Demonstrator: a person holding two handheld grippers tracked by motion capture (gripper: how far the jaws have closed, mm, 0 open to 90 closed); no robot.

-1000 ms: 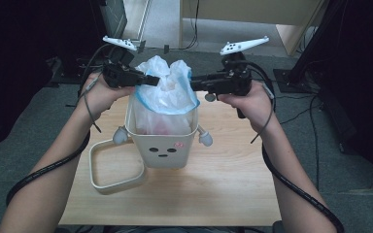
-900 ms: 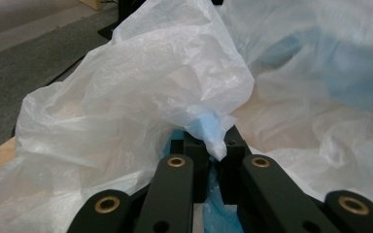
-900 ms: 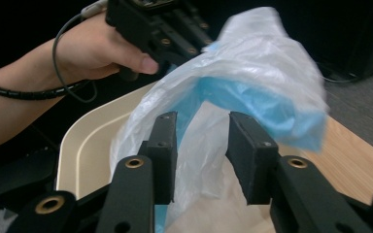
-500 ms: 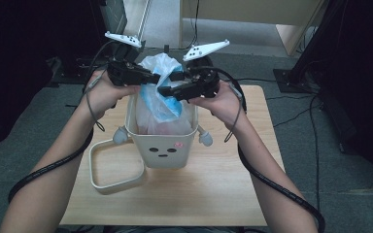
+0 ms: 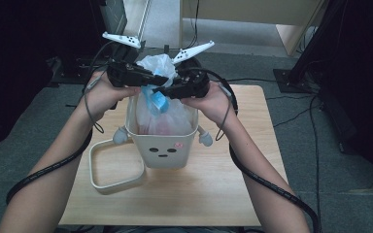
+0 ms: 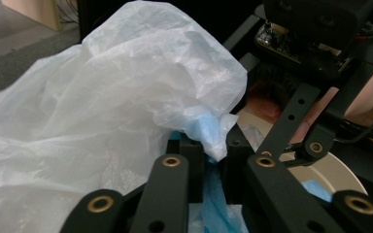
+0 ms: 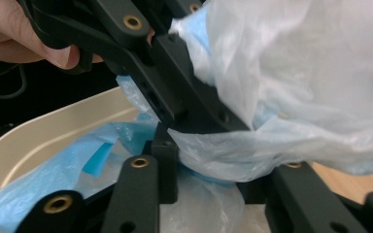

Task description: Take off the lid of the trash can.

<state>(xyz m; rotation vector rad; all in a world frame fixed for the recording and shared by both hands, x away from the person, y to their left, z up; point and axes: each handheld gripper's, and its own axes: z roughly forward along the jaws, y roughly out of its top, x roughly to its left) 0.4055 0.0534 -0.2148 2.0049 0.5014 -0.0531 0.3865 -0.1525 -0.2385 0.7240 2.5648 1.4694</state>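
A cream bin [image 5: 165, 145] with a face on its front stands on the wooden table [image 5: 223, 194]. It is lined with a white plastic bag [image 5: 167, 109] that has a blue drawstring band. Above the bin's mouth my left gripper [image 5: 148, 80] and right gripper [image 5: 167, 92] meet tip to tip at the bag's gathered top. The left gripper [image 6: 212, 150] pinches a blue and white fold of the bag [image 6: 102, 111]; its jaws have just eased open a little. The right gripper [image 7: 209, 160] has just been closing, and its pads press on the bag [image 7: 320, 73] beside the left gripper's jaws [image 7: 175, 97].
A cream ring-shaped lid frame [image 5: 116, 167] lies on the table against the bin's left side. Cables trail from both grippers along the forearms. Dark equipment stands and a wooden cabinet [image 5: 252, 14] are on the floor beyond the table's far edge.
My right gripper has moved left across the bin's mouth to meet the left gripper. The bag's top, spread wide a second ago, is now bunched between them. The left hand has stayed put.
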